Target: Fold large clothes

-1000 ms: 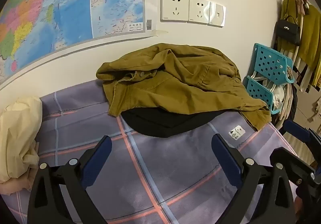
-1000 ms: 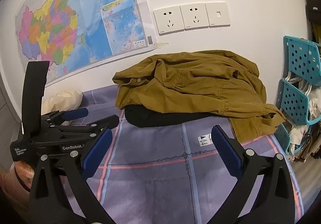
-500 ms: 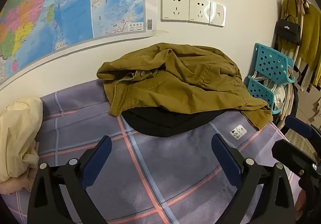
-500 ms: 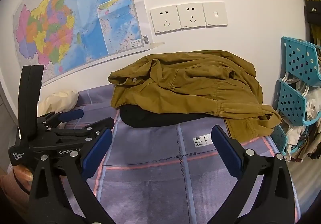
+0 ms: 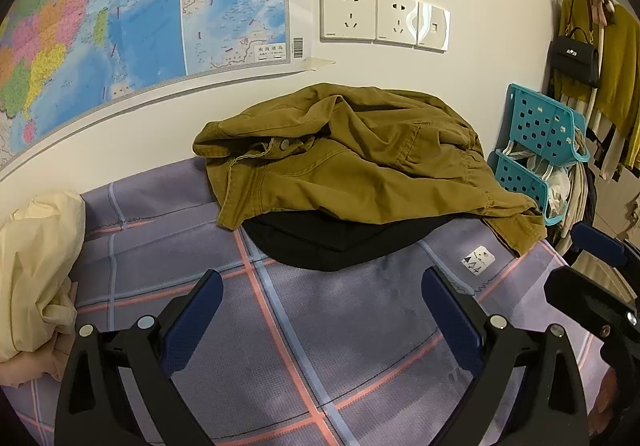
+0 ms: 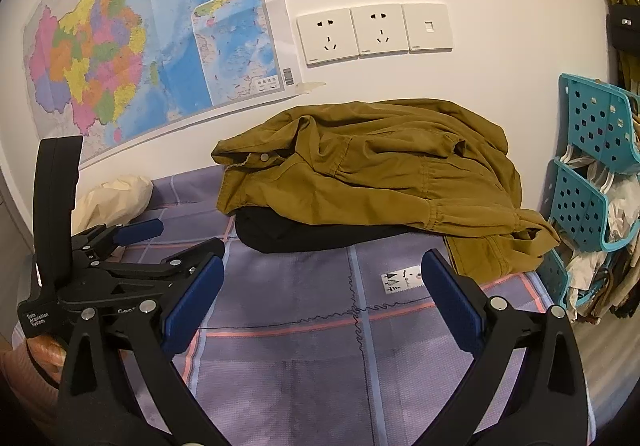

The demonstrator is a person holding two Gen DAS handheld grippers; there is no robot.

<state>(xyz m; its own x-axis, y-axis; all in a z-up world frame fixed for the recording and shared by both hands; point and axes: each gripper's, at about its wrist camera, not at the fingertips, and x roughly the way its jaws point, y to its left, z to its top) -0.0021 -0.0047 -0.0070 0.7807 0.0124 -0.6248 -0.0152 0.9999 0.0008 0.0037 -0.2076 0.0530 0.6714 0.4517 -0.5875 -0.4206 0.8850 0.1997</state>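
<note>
Basically nothing folded yet: the brown jacket [image 5: 360, 162] lies crumpled beyond both pairs of spread, empty fingers, atop a dark garment [image 5: 332, 242], maybe folded. We've still to grab with the left gripper [image 5: 320, 322] and right gripper [image 6: 322, 306].

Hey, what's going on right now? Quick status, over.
Both grippers, left and right, open, empty, hovering over the bed. Brown jacket crumpled atop a black garment, untouched. Path clear.

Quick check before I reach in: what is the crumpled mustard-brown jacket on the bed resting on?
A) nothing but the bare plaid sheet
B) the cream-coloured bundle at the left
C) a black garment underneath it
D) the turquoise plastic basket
C: the crumpled mustard-brown jacket lies on top of a black garment, whose dark edge shows beneath its front hem on the purple plaid sheet.
</note>
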